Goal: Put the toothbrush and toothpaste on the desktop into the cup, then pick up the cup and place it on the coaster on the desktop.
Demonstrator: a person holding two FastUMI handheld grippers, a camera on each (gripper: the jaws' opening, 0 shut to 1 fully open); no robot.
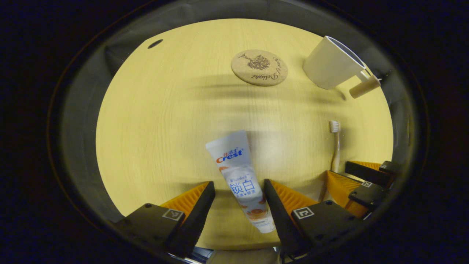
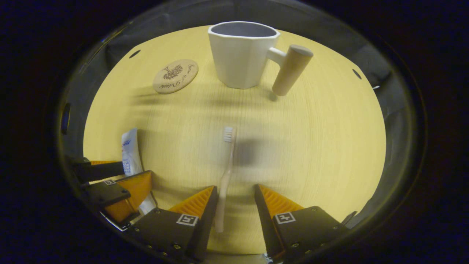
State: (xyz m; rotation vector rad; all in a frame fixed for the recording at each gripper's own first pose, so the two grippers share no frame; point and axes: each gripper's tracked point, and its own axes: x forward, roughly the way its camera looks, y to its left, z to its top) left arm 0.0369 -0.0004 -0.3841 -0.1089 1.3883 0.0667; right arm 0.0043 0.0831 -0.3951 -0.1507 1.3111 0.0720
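Left gripper view: left gripper (image 1: 239, 190) low over the pale wood counter (image 1: 154, 121), jaws wide apart either side of the toothpaste (image 1: 242, 179) — tube lying flat between them, near the right finger, contact not clear. White tube, logo in blue and red letters, blue characters below, orange picture toward the cap end. Farther off, round cork coaster (image 1: 259, 67) with a printed tree and curling script too small to read; white cup (image 1: 331, 68) with a wooden peg handle at upper right. Toothbrush (image 1: 335, 146) on the counter at right, right gripper (image 1: 362, 179) around its handle end. Right gripper view: jaws open, toothbrush handle just beside the left finger, bristles pointing toward the cup — cup upright, hollow showing. Coaster left of the cup, well apart.
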